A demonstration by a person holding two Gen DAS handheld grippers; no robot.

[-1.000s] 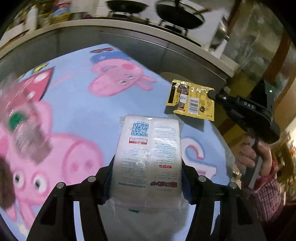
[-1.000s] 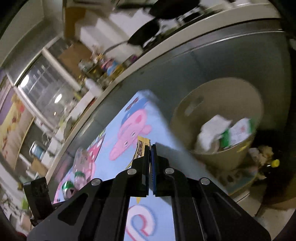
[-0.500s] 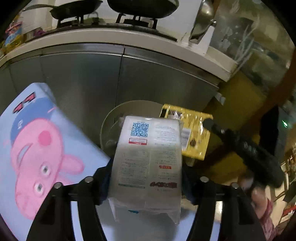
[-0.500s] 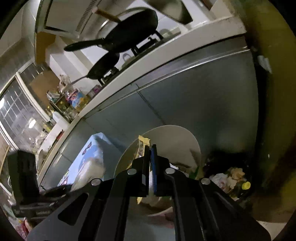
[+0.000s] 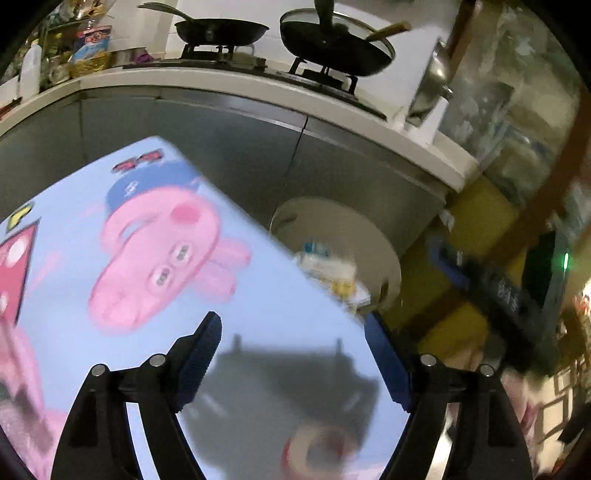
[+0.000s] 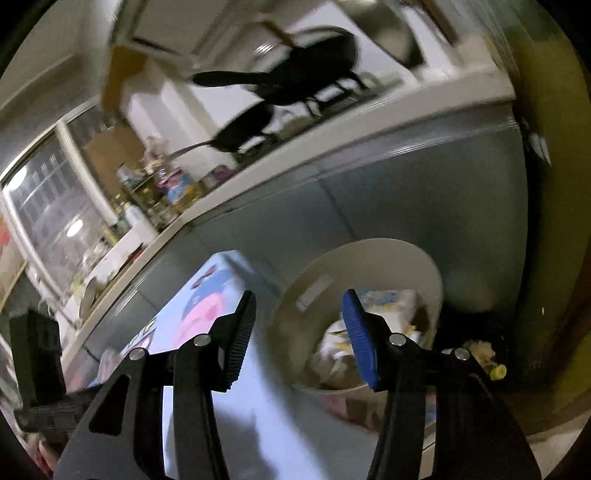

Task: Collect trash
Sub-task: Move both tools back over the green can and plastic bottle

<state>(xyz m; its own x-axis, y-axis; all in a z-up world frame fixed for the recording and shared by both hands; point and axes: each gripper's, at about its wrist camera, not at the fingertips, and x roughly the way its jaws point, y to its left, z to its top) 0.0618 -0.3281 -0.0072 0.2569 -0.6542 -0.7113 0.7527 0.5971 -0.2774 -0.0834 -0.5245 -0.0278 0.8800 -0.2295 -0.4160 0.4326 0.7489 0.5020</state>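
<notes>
Both grippers empty, jaws just been opening, nothing between them. Left gripper [image 5: 291, 339] stands wide above the cartoon-pig tablecloth [image 5: 258, 266]; right gripper [image 6: 299, 314] about half open, aimed over the trash bin [image 6: 369, 251], likely because wrappers were let go there. Trash: blurred wrappers [image 6: 384, 302] lie inside the one bin, beside the table's corner; exact count unclear. Two black pans [image 5: 221, 31] on the stove.
</notes>
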